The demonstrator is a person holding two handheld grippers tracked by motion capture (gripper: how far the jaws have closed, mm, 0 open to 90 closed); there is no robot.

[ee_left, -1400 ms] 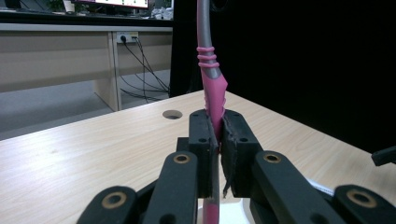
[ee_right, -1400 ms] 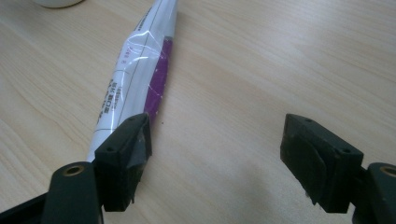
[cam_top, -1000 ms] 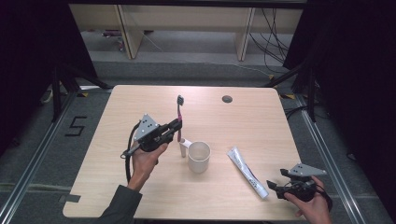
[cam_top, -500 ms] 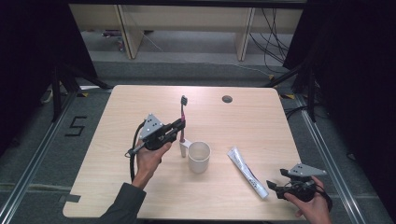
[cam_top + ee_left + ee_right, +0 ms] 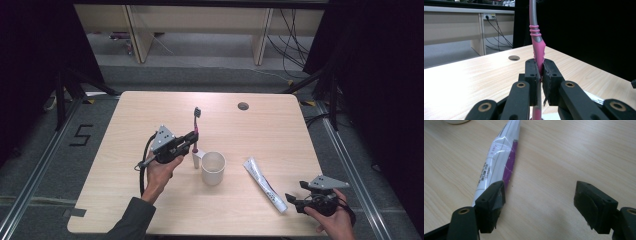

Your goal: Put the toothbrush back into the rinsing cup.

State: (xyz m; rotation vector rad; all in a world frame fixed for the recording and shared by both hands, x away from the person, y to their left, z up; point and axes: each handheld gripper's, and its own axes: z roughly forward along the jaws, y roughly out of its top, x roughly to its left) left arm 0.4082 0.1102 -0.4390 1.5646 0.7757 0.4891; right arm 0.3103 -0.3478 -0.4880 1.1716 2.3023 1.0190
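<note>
Pale wooden table (image 5: 150,115) first, then white round cup (image 5: 213,168) near its middle, white-and-purple toothpaste tube (image 5: 265,185) lying flat to the right. Pink-and-grey toothbrush (image 5: 196,131) clamped upright in left gripper (image 5: 192,140), just beside the cup's left. Probably mid-carry; next, shift over the rim, lower, release. Right gripper (image 5: 295,201) spread wide, holding nothing, beside the tube.

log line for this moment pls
left gripper: shut on toothbrush, upright beside cup | right gripper: open beside toothpaste tube
</note>
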